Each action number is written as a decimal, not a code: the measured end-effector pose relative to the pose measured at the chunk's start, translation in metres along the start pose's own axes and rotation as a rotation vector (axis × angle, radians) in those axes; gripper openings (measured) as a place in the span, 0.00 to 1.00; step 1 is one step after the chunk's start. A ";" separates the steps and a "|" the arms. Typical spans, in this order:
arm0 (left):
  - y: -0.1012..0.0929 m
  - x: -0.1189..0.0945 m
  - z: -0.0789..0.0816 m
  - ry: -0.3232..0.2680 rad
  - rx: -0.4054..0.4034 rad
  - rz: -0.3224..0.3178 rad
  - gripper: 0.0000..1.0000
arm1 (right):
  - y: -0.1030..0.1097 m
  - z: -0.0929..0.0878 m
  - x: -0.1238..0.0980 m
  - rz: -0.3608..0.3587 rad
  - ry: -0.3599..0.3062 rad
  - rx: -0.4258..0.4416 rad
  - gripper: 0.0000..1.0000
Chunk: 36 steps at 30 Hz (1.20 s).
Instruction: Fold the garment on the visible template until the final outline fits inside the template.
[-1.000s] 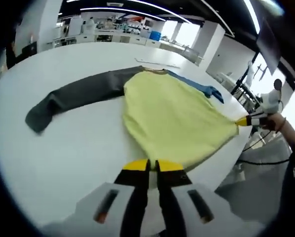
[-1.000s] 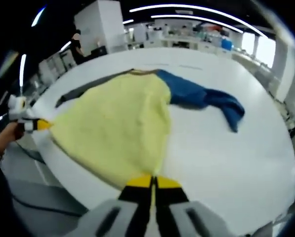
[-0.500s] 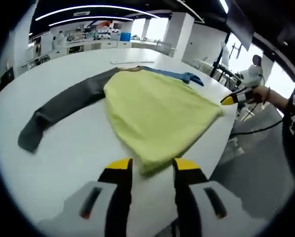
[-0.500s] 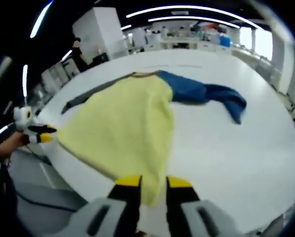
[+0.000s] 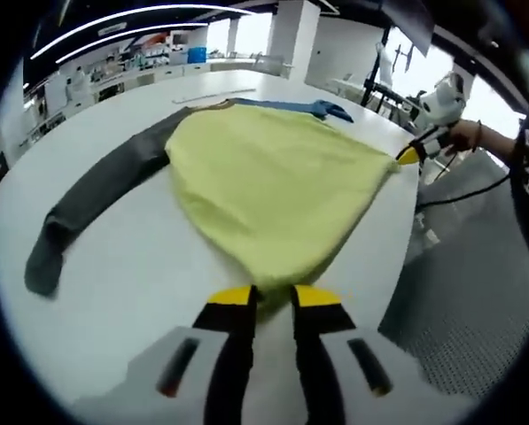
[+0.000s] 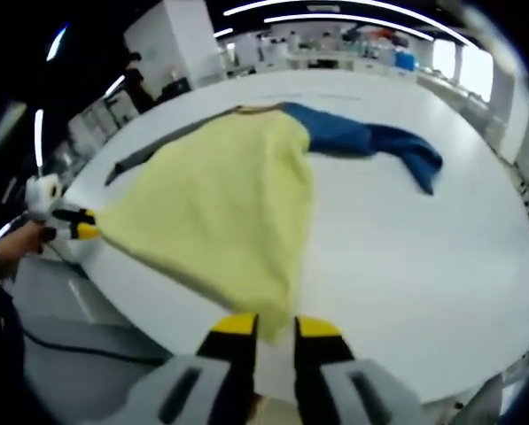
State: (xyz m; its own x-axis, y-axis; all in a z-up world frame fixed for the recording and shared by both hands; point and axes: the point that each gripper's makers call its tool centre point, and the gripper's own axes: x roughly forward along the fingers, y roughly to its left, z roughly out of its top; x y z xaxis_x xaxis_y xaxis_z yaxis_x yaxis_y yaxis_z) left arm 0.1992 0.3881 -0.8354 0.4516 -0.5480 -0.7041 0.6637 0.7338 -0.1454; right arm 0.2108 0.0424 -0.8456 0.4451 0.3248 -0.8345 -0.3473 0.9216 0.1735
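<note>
Garment (image 5: pixel 273 181) lies spread flat on white bench (image 5: pixel 122 266): yellow body, grey sleeve (image 5: pixel 96 199) stretched out to one side, blue sleeve (image 6: pixel 370 146) to the other, collar far end. Hem corners sit at bench edge, between claw tips.

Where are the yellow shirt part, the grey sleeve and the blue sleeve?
yellow shirt body (image 5: pixel 273 181), left gripper view, middle of the yellow cloth.
grey sleeve (image 5: pixel 96 195), left gripper view, halfway along the sleeve.
blue sleeve (image 6: pixel 379 142), right gripper view, middle of the sleeve.
</note>
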 end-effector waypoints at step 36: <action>-0.007 -0.026 0.016 0.079 -0.511 0.037 0.00 | 0.000 0.035 -0.034 -0.030 -0.085 -0.014 0.00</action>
State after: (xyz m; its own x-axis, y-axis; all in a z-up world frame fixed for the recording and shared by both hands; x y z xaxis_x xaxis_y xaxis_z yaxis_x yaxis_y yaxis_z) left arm 0.1925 0.3910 -0.8045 0.4095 -0.5002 -0.7629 0.2632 0.8655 -0.4262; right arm 0.2247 0.0392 -0.7985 0.5239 0.3144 -0.7916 -0.3441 0.9283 0.1410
